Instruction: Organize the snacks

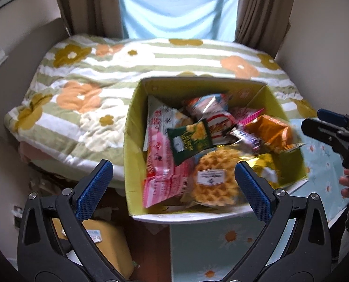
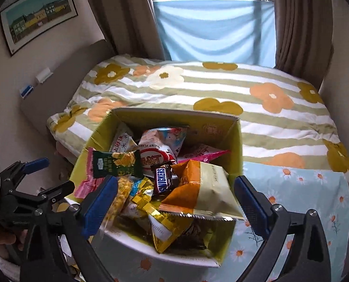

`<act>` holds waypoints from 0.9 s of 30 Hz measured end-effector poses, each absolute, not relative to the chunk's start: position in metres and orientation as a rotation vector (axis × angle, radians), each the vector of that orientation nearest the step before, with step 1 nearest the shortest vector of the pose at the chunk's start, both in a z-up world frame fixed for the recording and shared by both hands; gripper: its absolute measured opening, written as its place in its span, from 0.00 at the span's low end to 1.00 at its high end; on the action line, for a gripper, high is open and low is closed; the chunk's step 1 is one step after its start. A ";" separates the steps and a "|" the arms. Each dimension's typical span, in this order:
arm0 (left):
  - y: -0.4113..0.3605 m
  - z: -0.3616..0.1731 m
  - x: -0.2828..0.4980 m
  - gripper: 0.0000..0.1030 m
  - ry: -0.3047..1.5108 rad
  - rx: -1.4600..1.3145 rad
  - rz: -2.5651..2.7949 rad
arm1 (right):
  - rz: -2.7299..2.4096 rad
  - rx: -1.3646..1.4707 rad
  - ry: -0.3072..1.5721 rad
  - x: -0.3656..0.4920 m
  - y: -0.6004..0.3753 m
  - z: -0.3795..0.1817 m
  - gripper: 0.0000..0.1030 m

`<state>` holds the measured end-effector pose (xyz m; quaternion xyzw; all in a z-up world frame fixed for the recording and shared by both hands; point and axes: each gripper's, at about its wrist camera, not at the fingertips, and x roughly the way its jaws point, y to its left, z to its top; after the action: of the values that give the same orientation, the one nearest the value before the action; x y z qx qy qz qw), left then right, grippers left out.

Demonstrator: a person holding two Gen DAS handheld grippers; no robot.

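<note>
Left gripper (image 1: 173,183): fingers spread wide, empty, poised above the near-left corner of the snack box (image 1: 136,108). Right gripper (image 2: 174,198): fingers likewise spread wide, holding nothing, poised over the near wall of the same box (image 2: 230,136). Box: open-topped cardboard, yellow-green inside, seated on a small table with a daisy-print cloth (image 2: 299,188), at the table's left edge, hard against the foot of a bed with a striped floral duvet (image 2: 221,87). Contents heaped loosely, as follows. Orange-and-cream chip bag (image 2: 205,188) at the near right side, topmost, tilted. Snickers bar (image 2: 163,179) just left of it, touching. Dark green snack packet (image 2: 116,163) toward the left wall, lying over a pink packet (image 1: 161,164). Clear pack of round waffle-pattern snacks (image 1: 213,181) at the near side in the left wrist view. Gold foil packet (image 2: 161,218) under the chip bag. Shrimp-flake bag (image 2: 165,138) toward the far wall. Window with blue cloth (image 2: 216,28) and brown curtains (image 2: 299,23) beyond the bed.
</note>
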<state>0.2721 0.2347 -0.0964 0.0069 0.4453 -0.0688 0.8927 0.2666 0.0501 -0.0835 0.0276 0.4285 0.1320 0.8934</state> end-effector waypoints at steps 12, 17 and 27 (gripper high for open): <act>0.143 -0.001 0.170 1.00 0.669 0.013 -0.184 | 0.150 0.029 0.694 0.159 -0.037 -0.008 0.95; 0.113 0.016 0.116 1.00 0.584 0.003 -0.199 | 0.028 -0.017 0.612 0.097 -0.065 0.012 0.99; 0.079 0.017 0.030 1.00 0.516 -0.010 -0.189 | -0.057 0.011 0.561 0.015 -0.094 0.010 0.99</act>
<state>0.0298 0.0790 0.0171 -0.0049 0.2548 -0.0932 0.9625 0.0147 -0.0941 0.0103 0.0056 0.2769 -0.0283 0.9605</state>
